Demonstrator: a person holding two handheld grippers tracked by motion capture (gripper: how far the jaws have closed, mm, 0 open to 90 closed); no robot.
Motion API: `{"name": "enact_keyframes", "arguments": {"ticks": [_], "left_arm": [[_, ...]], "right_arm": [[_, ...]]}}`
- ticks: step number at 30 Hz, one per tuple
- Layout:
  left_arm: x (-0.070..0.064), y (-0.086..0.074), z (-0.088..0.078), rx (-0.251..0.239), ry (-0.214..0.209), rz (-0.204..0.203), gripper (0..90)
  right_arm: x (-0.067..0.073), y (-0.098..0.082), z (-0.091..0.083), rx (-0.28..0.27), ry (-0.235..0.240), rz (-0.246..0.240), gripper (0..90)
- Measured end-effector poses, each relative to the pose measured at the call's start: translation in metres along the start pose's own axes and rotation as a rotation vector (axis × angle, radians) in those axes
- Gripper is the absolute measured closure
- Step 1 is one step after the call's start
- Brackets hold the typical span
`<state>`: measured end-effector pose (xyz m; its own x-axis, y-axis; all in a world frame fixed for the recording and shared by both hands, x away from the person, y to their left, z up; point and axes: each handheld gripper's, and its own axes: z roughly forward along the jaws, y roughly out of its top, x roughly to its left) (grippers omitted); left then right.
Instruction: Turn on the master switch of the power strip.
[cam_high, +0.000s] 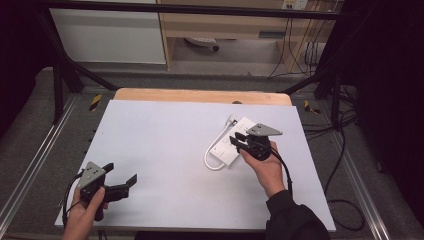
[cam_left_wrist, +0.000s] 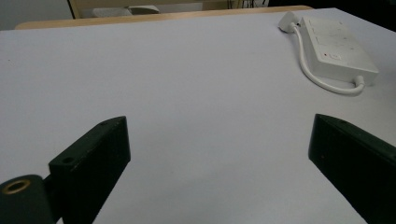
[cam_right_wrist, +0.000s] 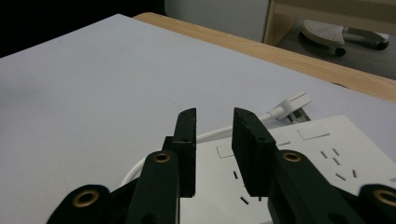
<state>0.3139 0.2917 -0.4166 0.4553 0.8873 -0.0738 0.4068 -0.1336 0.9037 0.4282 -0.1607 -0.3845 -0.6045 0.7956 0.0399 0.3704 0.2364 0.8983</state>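
Evidently nothing is gripped yet: the right gripper (cam_high: 239, 141), jaws narrowed but empty, hovers over the white plastic power strip (cam_high: 231, 146) at two o'clock; the left gripper (cam_high: 121, 176) waits wide at seven.

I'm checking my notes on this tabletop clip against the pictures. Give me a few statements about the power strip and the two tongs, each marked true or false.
1. The white power strip lies on the right half of the table. True.
2. The left tongs hold the power strip. False: their jaws stand wide open over bare white tabletop, far from the strip.
3. The right tongs are above the power strip. True: their narrowed jaws hang over its socket face with nothing between them.
4. The strip's cable is stretched out straight across the table. False: it curves along the strip's side to its plug.
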Motion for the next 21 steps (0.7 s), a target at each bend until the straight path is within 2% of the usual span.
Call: {"name": "enact_keyframes", "arguments": {"ticks": [9, 21], "left_arm": [[0.000, 0.000, 0.000, 0.000, 0.004, 0.000, 5.5], [0.001, 0.000, 0.000, 0.000, 0.005, -0.002, 5.5]], "right_arm": [[0.004, -0.001, 0.006, -0.015, 0.017, -0.001, 83.4], [0.007, -0.006, 0.016, 0.005, 0.031, 0.012, 89.6]]}}
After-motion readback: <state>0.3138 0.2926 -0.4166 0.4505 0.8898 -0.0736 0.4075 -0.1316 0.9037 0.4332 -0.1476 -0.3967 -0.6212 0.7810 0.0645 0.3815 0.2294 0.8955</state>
